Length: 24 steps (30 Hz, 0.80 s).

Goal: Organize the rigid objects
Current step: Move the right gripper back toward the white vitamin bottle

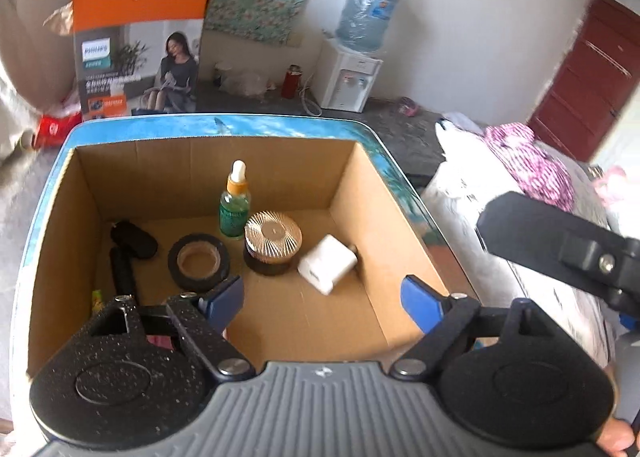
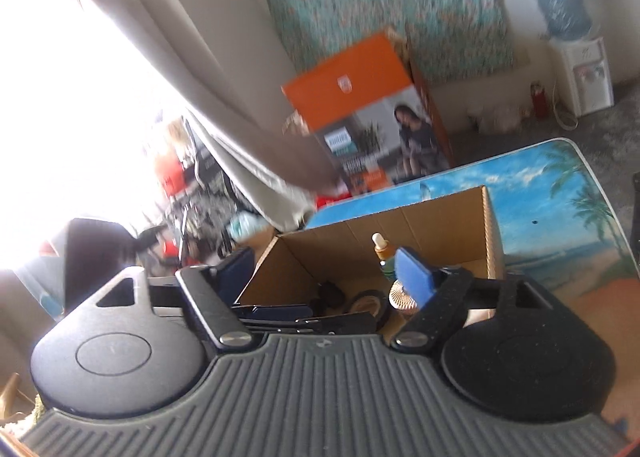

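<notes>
Reading my left wrist view from left to right inside the cardboard box: a black handled tool lies against the left wall, though blur keeps me from naming it better. Next comes a roll of black tape lying flat, then a green dropper bottle standing upright, with a ribbed gold-lidded jar just beside it and a white charger plug near the right wall. All 5 sit on the box floor, and the box rests on the beach-print tabletop.

My left gripper hangs over the box's near edge with its fingers wide apart and nothing between them. My right gripper is likewise spread and empty, aimed across the box from its right side.

Risks from here, as I judge them: the 2 tools sit close together, so crossing paths could knock them into each other. A low sweep could tip the tall dropper bottle into the jar. Catching the box wall with a finger could drag the whole box along the tabletop.
</notes>
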Motion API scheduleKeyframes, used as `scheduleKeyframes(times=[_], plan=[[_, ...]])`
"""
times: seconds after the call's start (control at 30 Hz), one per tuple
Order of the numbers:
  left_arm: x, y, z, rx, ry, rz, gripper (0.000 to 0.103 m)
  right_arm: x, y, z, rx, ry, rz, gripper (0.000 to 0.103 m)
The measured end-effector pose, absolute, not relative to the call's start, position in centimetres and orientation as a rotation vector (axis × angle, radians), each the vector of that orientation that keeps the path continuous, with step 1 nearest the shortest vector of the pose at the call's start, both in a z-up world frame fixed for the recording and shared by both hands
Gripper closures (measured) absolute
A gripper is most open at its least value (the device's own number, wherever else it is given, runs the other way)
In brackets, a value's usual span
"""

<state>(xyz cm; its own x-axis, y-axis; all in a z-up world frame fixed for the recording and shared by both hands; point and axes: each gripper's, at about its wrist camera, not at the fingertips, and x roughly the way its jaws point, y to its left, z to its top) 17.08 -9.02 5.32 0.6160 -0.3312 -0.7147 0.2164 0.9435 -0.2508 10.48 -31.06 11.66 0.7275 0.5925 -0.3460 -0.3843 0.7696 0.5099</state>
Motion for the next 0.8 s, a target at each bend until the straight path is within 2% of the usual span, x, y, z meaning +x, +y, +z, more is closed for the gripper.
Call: scheduleKeyframes(times=[0.17, 0.37, 0.8], plan=[[12.0, -9.1, 5.7, -0.057, 0.796, -0.334, 0.012, 4.8, -31.7, 10.8, 0.425, 0.492, 0.529, 0.014], [7.0, -7.4, 5.5, -0.028, 0.732, -0.325, 0.010, 0.8, -32.1, 9.3, 0.471, 0.496, 0.528, 0.013], [2.4, -2.4, 4.0, -0.045, 0.688, -0.212, 0.009, 1.2, -28.3, 6.7, 0.498, 0.614, 0.600, 0.013]])
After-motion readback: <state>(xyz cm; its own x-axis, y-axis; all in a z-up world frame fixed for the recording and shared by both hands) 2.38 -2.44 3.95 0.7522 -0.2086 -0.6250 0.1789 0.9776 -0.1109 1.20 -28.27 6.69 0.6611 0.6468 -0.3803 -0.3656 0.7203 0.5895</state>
